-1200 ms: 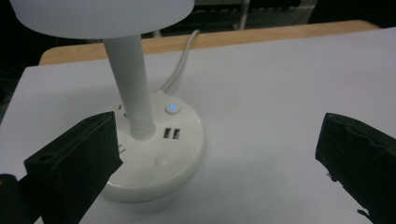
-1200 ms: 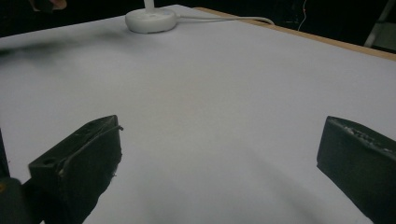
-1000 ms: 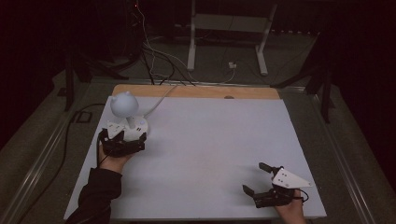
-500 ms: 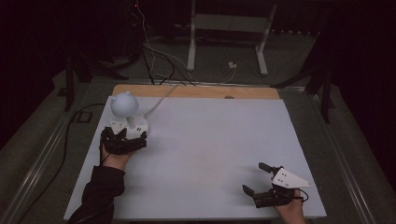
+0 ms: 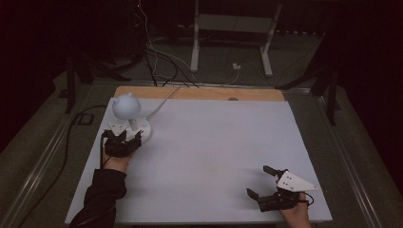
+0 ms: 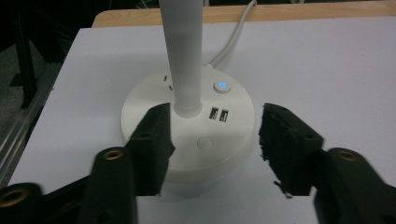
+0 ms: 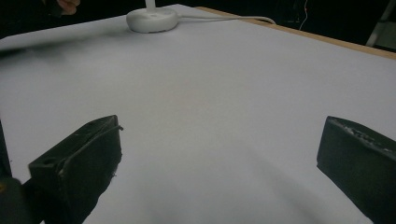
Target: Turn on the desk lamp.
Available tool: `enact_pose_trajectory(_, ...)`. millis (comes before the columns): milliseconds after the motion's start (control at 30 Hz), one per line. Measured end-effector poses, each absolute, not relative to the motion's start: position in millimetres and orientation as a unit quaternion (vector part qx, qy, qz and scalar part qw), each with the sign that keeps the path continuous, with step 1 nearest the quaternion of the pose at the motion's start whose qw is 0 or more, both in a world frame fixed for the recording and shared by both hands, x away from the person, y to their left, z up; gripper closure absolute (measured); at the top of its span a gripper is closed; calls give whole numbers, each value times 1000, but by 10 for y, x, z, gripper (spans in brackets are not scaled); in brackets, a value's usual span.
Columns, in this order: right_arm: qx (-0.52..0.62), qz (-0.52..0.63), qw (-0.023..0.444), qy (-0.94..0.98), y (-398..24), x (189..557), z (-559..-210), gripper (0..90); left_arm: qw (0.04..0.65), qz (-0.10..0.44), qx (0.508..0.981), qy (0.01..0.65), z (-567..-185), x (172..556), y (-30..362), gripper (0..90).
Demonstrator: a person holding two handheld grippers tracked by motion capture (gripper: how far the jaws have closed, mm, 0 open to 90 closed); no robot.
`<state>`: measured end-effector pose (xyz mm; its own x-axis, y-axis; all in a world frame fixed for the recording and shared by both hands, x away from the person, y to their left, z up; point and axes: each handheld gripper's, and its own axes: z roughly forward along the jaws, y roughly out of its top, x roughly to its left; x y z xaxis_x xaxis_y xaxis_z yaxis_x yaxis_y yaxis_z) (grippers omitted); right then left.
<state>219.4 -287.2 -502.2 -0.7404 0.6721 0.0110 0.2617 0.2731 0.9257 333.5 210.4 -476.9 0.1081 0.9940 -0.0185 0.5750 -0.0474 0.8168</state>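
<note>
A white desk lamp stands at the table's far left, with a round base and a globe head. My left gripper sits just in front of that base. In the left gripper view the gripper is open, its black jaws standing on either side of the base, near the stem. A blue-lit button and two USB ports are on top of the base. My right gripper is open near the front right edge, nothing between its jaws.
The white table top has a wooden strip along its back edge. The lamp's white cable runs off the back. The lamp base lies far off in the right gripper view. Cables and metal stand legs are on the floor behind.
My left gripper has crept slightly forward toward the lamp base. The right gripper has stayed put.
</note>
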Motion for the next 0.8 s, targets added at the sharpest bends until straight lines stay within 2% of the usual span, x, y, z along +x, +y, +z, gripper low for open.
enact_pose_trajectory(33,302,522,197,773,-2873,2195,-5022,0,348,301,658,596,-4772,3335,2107,554)
enact_pose_trajectory(100,302,522,197,773,-2874,2195,-5022,0,350,297,660,594,-4776,3335,2115,577)
enact_pose_trajectory(133,302,522,196,773,-2873,2195,-5022,0,349,297,662,593,-4778,3335,2114,628)
enact_pose_trajectory(167,302,522,196,773,-2873,2195,-5022,0,349,296,664,592,-4782,3336,2113,628)
enact_pose_trajectory(267,301,521,196,774,-2872,2193,-5022,0,346,294,667,591,-4793,3342,2109,726)
enact_pose_trajectory(300,301,521,196,774,-2872,2193,-5022,0,344,293,668,591,-4797,3344,2111,726)
enact_pose_trajectory(467,302,521,194,774,-2874,2197,-5025,0,342,291,668,594,-4811,3353,2119,838)
enact_pose_trajectory(600,300,521,194,775,-2869,2193,-5024,0,338,287,673,591,-4823,3366,2129,900)
enact_pose_trajectory(800,302,520,194,775,-2870,2193,-5024,0,338,276,684,585,-4866,3395,2160,900)
